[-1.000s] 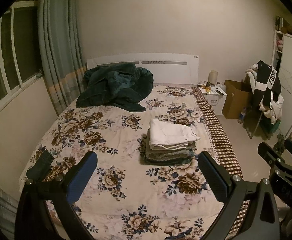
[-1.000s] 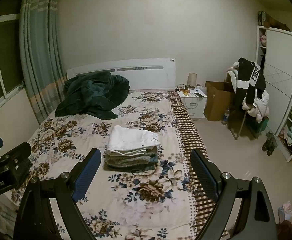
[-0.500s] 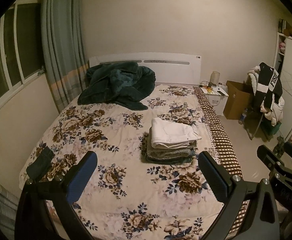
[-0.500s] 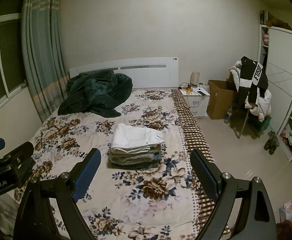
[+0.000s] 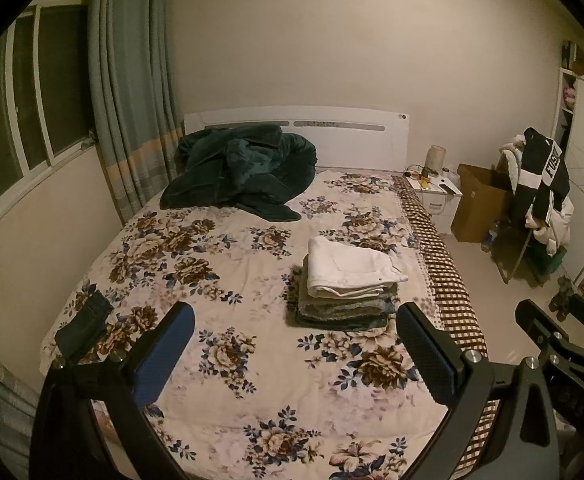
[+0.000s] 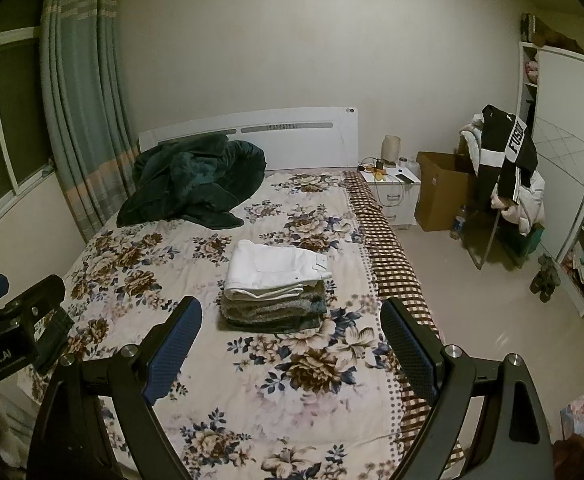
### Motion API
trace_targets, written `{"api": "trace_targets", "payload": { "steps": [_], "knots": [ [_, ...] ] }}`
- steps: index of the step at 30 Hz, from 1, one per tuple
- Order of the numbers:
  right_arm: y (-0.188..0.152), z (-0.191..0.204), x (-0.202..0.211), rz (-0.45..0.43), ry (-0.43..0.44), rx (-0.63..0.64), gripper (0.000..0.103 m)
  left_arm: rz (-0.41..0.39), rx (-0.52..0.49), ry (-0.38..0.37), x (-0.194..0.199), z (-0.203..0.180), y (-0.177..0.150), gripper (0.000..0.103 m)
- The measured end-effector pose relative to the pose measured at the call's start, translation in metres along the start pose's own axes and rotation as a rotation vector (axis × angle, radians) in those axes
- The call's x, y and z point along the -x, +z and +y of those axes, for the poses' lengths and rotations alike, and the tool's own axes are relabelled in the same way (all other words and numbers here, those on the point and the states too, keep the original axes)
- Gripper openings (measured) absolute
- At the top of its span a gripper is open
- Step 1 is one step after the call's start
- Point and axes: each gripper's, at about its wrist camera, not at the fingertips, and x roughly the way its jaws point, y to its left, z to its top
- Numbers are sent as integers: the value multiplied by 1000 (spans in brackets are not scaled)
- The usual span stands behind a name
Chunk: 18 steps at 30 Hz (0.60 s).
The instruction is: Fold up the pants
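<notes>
A stack of folded pants (image 5: 347,284) lies on the floral bed cover (image 5: 228,264), right of the middle, with white pants on top; it also shows in the right wrist view (image 6: 276,284). A small dark garment (image 5: 86,322) lies at the bed's near left edge. My left gripper (image 5: 295,356) is open and empty, held above the near part of the bed. My right gripper (image 6: 292,348) is open and empty, also above the near part of the bed, short of the stack.
A dark green blanket (image 5: 244,168) is heaped by the white headboard (image 5: 331,136). A nightstand (image 5: 435,196), a cardboard box (image 5: 479,204) and a chair with clothes (image 5: 539,192) stand to the right. A curtain and window are on the left.
Both grippers have drifted slightly up and back from the bed. Nothing on the bed has moved and both grippers stay open.
</notes>
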Motion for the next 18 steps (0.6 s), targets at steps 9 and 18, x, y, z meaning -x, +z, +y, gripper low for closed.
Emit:
{"api": "trace_targets", "payload": {
  "steps": [9,18],
  "knots": [
    [-1,0,-3,3,-2,-4,93,11,-2,-2,-2,-2,-4,103],
    [-10,3,-7,13,0,-4,93,15,-3,0,-3,-3,-7,103]
  ]
}}
